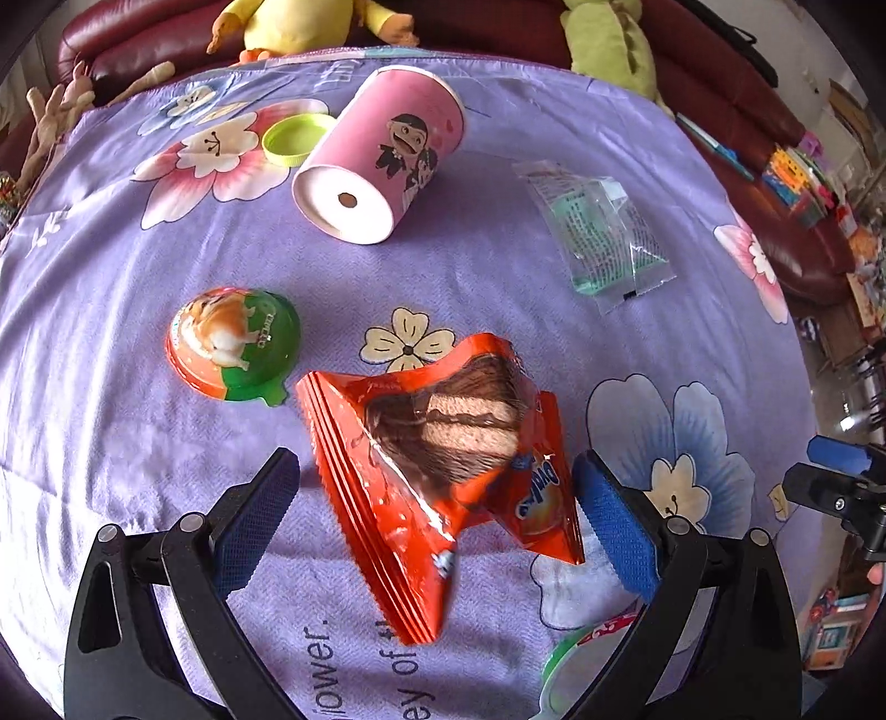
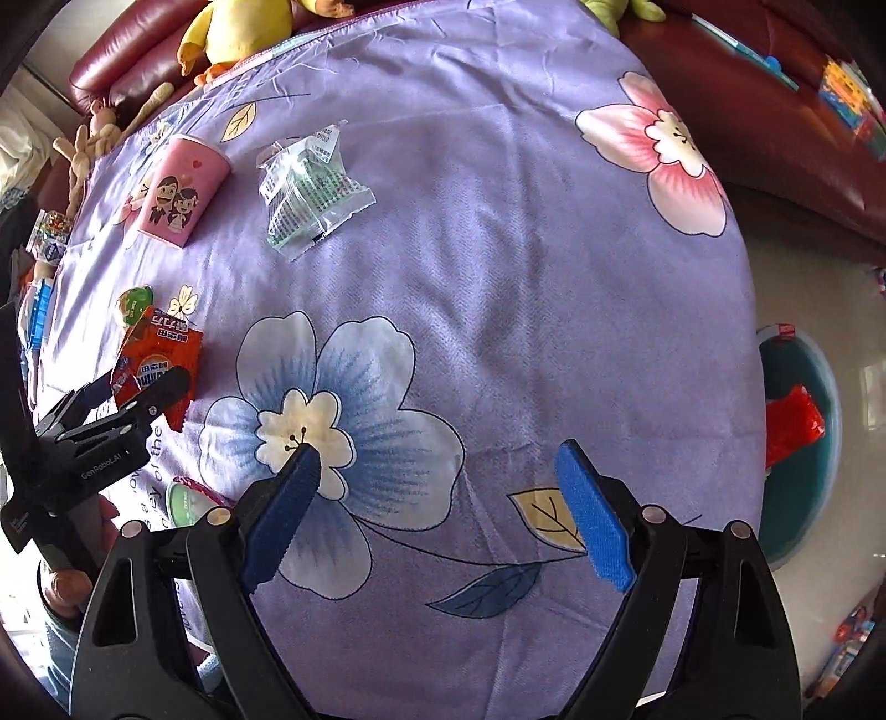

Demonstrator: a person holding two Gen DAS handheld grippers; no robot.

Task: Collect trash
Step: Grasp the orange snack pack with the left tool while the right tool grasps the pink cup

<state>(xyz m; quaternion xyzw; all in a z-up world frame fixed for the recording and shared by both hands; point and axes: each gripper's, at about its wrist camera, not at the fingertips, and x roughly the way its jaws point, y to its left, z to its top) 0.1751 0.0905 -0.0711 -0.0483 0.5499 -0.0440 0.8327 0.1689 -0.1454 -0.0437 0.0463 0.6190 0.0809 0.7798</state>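
Observation:
A crumpled orange snack wrapper (image 1: 443, 471) lies on the purple flowered cloth, between the fingers of my open left gripper (image 1: 437, 471), which straddles it without closing. It also shows in the right wrist view (image 2: 158, 354). A pink paper cup (image 1: 382, 155) lies on its side further back. A clear plastic wrapper (image 1: 603, 232) lies to the right, also in the right wrist view (image 2: 310, 194). A green and orange jelly cup (image 1: 235, 343) sits left. My right gripper (image 2: 437, 487) is open and empty over the cloth.
A lime green lid (image 1: 293, 141) lies behind the cup. A teal bin (image 2: 803, 443) on the floor right of the table holds red trash. Plush toys (image 1: 299, 22) and a red sofa (image 1: 747, 155) sit behind. A green-rimmed lid (image 1: 570, 664) lies near my left gripper.

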